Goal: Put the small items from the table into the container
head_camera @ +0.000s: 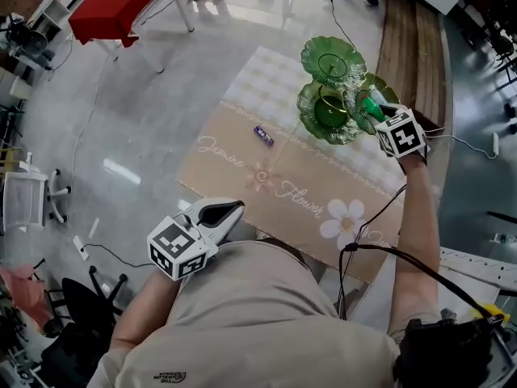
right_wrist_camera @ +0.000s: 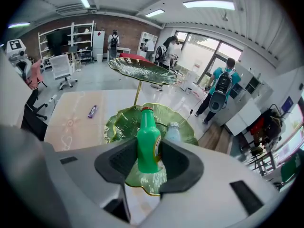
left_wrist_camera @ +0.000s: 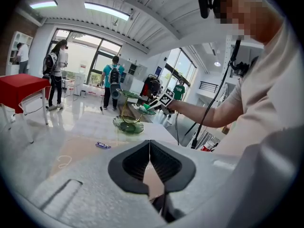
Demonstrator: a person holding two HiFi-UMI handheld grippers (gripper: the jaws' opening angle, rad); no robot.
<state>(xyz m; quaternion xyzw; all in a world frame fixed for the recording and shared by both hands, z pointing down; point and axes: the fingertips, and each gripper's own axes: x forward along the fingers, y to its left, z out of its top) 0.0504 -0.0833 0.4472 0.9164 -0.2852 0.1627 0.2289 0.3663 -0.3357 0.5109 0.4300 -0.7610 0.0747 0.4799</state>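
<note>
Left tool [left_wrist_camera: 150,148] close to torso [head_camera: 258,314], jaws together, empty. Right arm [head_camera: 420,217] extended forward (nearly straight); right tool [right_wrist_camera: 148,161] pitched down, jaws clamped on green bottle [right_wrist_camera: 148,139].

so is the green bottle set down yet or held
Held: the right gripper has its jaws pressed on both sides of the green bottle, over the lower green dish.

Red table [head_camera: 121,6], white office chair [right_wrist_camera: 61,65]

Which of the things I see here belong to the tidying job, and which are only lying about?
Job: green bottle, small clear bottle, purple snack bar, green tiered dish.
Lying about: red table, white office chair.
</note>
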